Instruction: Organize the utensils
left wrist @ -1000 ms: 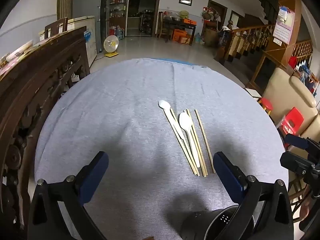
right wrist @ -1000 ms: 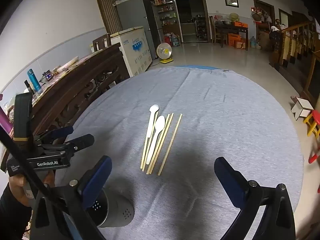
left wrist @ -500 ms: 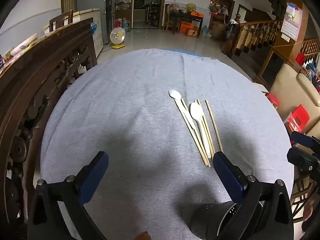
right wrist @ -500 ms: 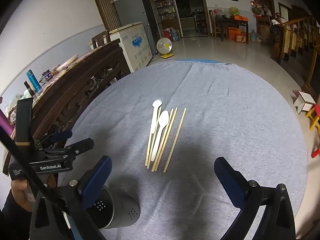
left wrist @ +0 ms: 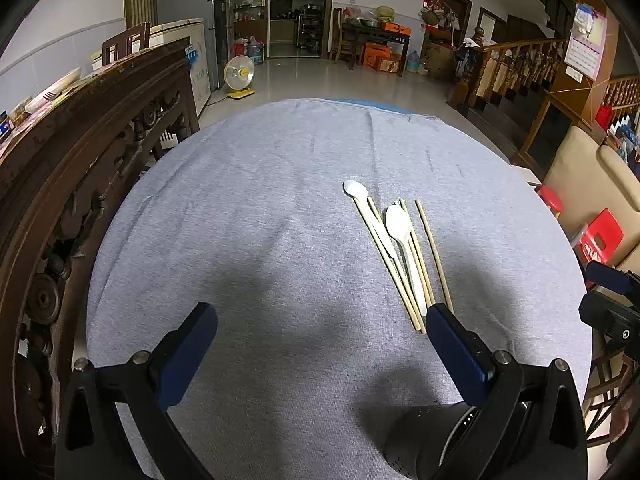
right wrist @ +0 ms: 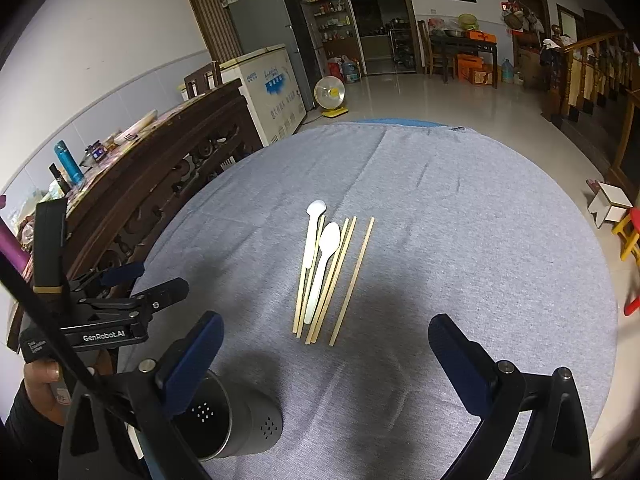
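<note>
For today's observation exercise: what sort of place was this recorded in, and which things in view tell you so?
Most likely the main living and dining room of a family home. A round table under a grey cloth holds spoons and chopsticks, a fridge and chest freezer stand by the wall, and a wooden staircase rises alongside.

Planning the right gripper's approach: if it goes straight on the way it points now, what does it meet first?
Most likely the near ends of the pale wooden chopsticks, bundled with two white plastic spoons on the grey tablecloth. The right gripper has its jaws open; depth is unclear.
</note>
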A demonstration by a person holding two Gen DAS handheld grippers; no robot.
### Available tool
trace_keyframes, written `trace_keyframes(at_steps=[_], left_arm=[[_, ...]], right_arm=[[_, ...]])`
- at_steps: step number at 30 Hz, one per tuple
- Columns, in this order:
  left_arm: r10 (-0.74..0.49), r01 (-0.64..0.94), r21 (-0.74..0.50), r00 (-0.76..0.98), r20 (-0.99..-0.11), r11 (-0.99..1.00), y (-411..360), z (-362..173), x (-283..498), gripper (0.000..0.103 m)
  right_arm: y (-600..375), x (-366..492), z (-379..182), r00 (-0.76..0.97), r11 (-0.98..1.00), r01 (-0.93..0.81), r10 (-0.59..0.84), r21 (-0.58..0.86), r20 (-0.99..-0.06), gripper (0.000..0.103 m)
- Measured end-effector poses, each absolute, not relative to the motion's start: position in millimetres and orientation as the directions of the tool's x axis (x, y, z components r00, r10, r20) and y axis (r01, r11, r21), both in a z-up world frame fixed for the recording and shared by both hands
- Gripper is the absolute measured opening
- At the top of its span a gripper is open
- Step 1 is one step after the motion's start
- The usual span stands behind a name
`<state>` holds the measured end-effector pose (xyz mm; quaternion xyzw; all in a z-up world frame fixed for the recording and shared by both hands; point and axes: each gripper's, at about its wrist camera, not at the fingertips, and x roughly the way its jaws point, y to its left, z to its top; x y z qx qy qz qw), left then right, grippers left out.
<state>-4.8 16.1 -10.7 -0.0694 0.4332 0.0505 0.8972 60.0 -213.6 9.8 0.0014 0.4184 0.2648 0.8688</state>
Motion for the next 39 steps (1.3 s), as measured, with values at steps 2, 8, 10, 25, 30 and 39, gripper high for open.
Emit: trace_keyframes(at_steps=[2, 8, 10, 25, 30, 39], left_arm=[[0.028, -0.151, -0.084, 0.620, -0.784, 0.985, 16.3, -10.4, -5.2, 0.103], [0.027, -0.152, -0.086, 0.619, -0.785, 0.985, 16.5, -10.7, -5.5, 0.103], [0.024, -0.150, -0.089, 0.619, -0.785, 0.985, 16.5, -10.7, -5.7, 0.103], [0.020, -0.146, -0.089, 0.618, -0.786, 0.985, 14.5, -10.3, -7.3, 0.103], [0.019, -0.143, -0.089, 0.618, -0.786, 0.986, 13.3, -9.7, -8.5, 0.103], [0.014, -0.142, -0.094, 0.618, -0.786, 0.985, 13.9, -8.6, -9.9, 0.103]], right_arm=[[-213.6, 60.6, 9.0, 0.507, 0.861, -0.457, 0.459, 0.224, -0.730, 0.103], [-213.9, 60.9, 9.7, 0.508, 0.862, -0.453, 0.459, 0.227, -0.729, 0.103], [-213.5, 60.5, 10.7, 0.510, 0.862, -0.454, 0.460, 0.227, -0.726, 0.103], [-213.9, 58.9, 12.3, 0.509, 0.860, -0.451, 0.468, 0.240, -0.722, 0.103], [-214.3, 57.7, 13.2, 0.512, 0.860, -0.449, 0.470, 0.243, -0.719, 0.103], [-214.7, 57.4, 13.6, 0.511, 0.860, -0.447, 0.472, 0.247, -0.718, 0.103]])
